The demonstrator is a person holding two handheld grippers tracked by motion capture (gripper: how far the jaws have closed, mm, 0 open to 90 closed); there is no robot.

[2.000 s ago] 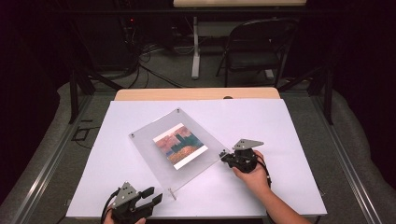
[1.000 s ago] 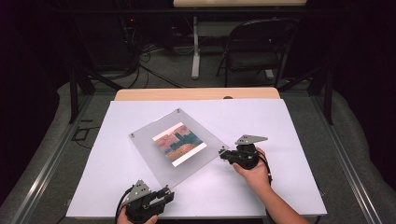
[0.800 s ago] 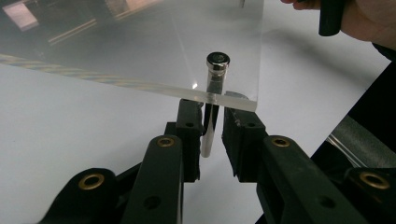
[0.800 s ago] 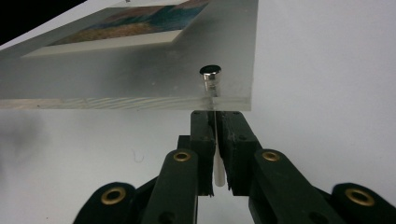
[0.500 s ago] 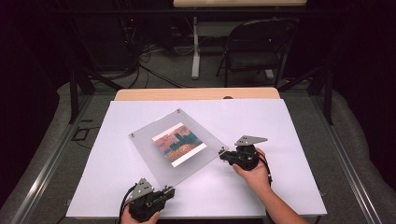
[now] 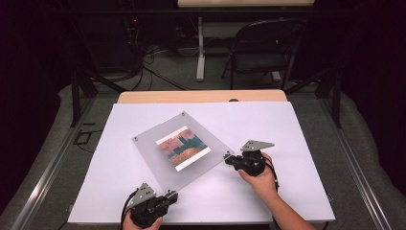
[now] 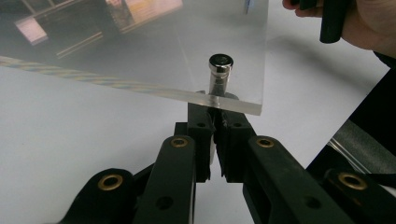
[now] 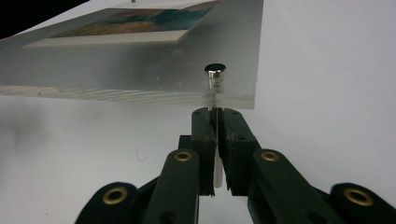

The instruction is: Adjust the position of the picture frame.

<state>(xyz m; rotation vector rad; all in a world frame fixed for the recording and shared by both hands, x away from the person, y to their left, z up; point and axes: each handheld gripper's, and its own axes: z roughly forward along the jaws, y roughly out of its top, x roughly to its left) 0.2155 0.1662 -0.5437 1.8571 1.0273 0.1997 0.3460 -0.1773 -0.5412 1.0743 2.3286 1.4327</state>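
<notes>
A clear acrylic picture frame (image 6: pixel 153 155) holding a colourful print (image 6: pixel 183 147) lies at an angle on the white table (image 6: pixel 287 139), raised on small metal standoffs at its corners. My left gripper (image 6: pixel 171 195) is at the frame's near corner. In the left gripper view my left gripper (image 7: pixel 215 112) is shut on the post below the silver standoff cap (image 7: pixel 220 70). My right gripper (image 6: pixel 229 158) meets the frame's right corner. In the right gripper view my right gripper (image 8: pixel 217 114) is shut on the pale post under that corner's standoff cap (image 8: pixel 215 74).
A black folding chair (image 6: pixel 261 48) and a white table leg (image 6: pixel 201 52) stand beyond the far edge, with cables on the floor. A wooden strip (image 6: pixel 201 97) borders the table's far side. The other hand (image 7: pixel 359 23) shows at the left gripper view's upper right.
My left gripper moved right and forward to the frame's near corner, and its jaws went from open to shut on the standoff. The right gripper stayed at its corner.
</notes>
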